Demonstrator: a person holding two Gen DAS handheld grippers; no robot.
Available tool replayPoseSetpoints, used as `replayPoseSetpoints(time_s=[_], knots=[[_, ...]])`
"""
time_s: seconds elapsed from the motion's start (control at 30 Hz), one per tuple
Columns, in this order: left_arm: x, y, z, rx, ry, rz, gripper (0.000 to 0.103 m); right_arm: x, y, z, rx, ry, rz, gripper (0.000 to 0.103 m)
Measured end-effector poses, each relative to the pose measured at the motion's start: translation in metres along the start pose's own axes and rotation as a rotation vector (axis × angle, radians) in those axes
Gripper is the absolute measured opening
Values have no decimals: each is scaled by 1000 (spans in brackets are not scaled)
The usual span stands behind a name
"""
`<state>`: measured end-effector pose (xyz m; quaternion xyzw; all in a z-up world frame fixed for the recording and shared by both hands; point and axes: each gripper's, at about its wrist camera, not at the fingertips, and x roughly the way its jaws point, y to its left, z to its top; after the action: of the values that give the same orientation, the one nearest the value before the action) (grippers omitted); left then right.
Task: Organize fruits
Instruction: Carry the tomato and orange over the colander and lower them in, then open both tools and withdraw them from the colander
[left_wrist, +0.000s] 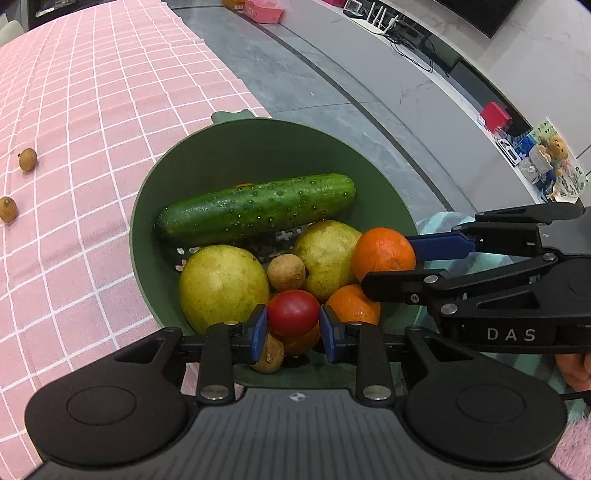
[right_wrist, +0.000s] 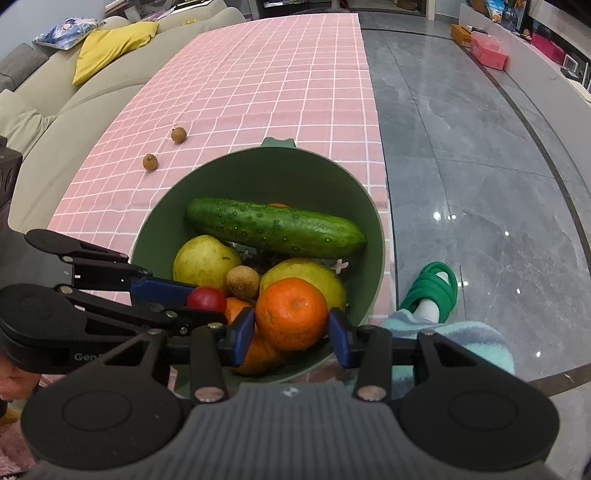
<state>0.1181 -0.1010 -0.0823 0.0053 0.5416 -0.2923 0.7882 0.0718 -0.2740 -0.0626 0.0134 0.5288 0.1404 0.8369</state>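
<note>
A green bowl (left_wrist: 221, 136) (right_wrist: 258, 155) at the table's near edge holds a cucumber (left_wrist: 258, 210), two yellow-green pears (left_wrist: 221, 284), a brown longan (left_wrist: 286, 272) and an orange (left_wrist: 352, 304). My left gripper (left_wrist: 293, 332) is shut on a small red tomato (left_wrist: 293, 312) (right_wrist: 207, 298) just above the fruit at the bowl's near side. My right gripper (right_wrist: 291, 332) is shut on a second orange (right_wrist: 291, 314) (left_wrist: 382, 253) beside it, over the bowl's near right part. Each blue pad pair presses on its fruit.
Two loose longans (right_wrist: 178, 134) (right_wrist: 150, 162) lie on the pink checked tablecloth (right_wrist: 258, 74) left of the bowl. The table's edge runs along the bowl's right, with grey floor beyond. A foot in a green slipper (right_wrist: 432, 288) stands there. A sofa (right_wrist: 74, 92) flanks the left.
</note>
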Motion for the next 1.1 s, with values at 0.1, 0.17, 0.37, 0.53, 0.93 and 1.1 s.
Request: replayPoseSetpoints(time_s=[0.1,0.17,0.37,0.53,0.93,1.1], knots=[[0,0,0,0,-2,2,37,-1,1,0,-5,0,-3,42],[-2,0,-1,2,-5,6,41,-2,0,0,-1,-2,-1,42],[-11,0,1,2,-32,4,46,-8,2,2,-15,-22,-18,47],[-22,4,3,-5,-66,1,47,-15,5,5,-35,-40,-31,46],[-46,9,7,-14,-127,23,49,-19,11,6,-62,-34,-58,34],[-62,16,8,-31,-176,55,49,-32,21,14,-73,-83,-57,36]])
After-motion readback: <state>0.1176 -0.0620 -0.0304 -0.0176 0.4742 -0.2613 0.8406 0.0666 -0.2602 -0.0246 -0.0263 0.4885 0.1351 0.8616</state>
